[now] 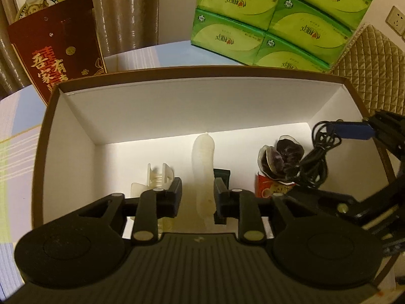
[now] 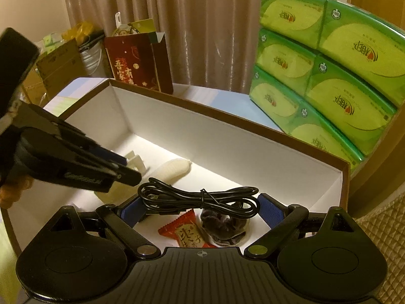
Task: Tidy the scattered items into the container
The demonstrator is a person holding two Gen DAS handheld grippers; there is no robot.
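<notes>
A brown-rimmed box [image 1: 177,101] with a white inside holds the items. My left gripper [image 1: 198,197] reaches down into it, jaws slightly apart around a long white rubbery piece [image 1: 203,162]. The right pad touches the piece and a gap shows on the left side. Beside it lies a white hair claw [image 1: 159,177]. My right gripper [image 2: 201,211] stands wide over the box [image 2: 227,136], its blue pads pressing the ends of a coiled black cable [image 2: 200,198] held above a red candy packet [image 2: 184,230] and a clear packet of dark dried fruit [image 2: 225,225].
Stacked green tissue packs [image 2: 329,76] stand behind the box on the right. A dark red gift carton [image 1: 58,43] stands behind its left corner. A quilted beige cushion [image 1: 374,71] lies at the right, and a checked tablecloth [image 1: 15,152] at the left.
</notes>
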